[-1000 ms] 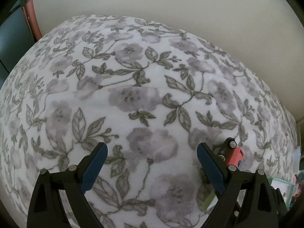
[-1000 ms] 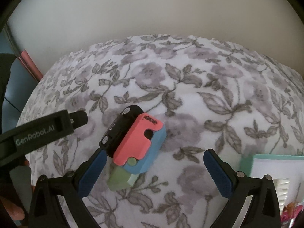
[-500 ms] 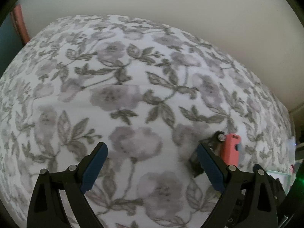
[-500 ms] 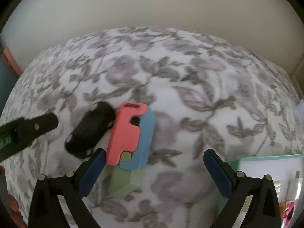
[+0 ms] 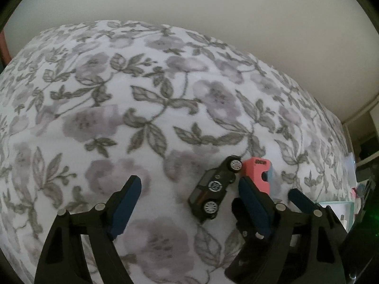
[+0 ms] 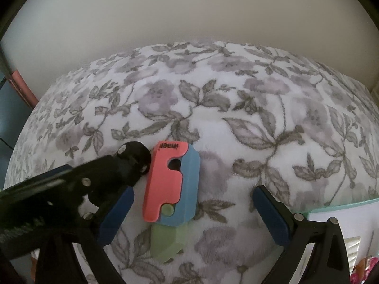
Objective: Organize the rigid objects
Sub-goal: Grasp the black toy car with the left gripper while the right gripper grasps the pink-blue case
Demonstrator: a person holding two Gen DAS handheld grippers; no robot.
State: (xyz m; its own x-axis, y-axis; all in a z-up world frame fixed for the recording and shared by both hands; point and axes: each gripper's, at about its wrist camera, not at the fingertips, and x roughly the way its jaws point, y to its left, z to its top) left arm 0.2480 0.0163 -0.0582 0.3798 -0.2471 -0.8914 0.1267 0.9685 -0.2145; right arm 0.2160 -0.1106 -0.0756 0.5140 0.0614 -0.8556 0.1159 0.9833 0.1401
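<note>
A black toy car lies on the floral bedspread, tipped on its side, just left of a pink, blue and green plastic folding toy. The toy also shows in the left wrist view, past my left gripper's right finger. My left gripper is open and empty, with the car between its fingers, nearer the right one. My right gripper is open and empty, with the folding toy between its fingers. The left gripper's body hides most of the car in the right wrist view.
A mint-green tray with small items sits at the right, also seen in the left wrist view. A pale wall rises behind the bed. A pink and dark edge shows at the far left.
My left gripper has swung right and closer, so the car now lies between its fingers. My right gripper has shifted slightly, centring the folding toy. Both stayed open.
</note>
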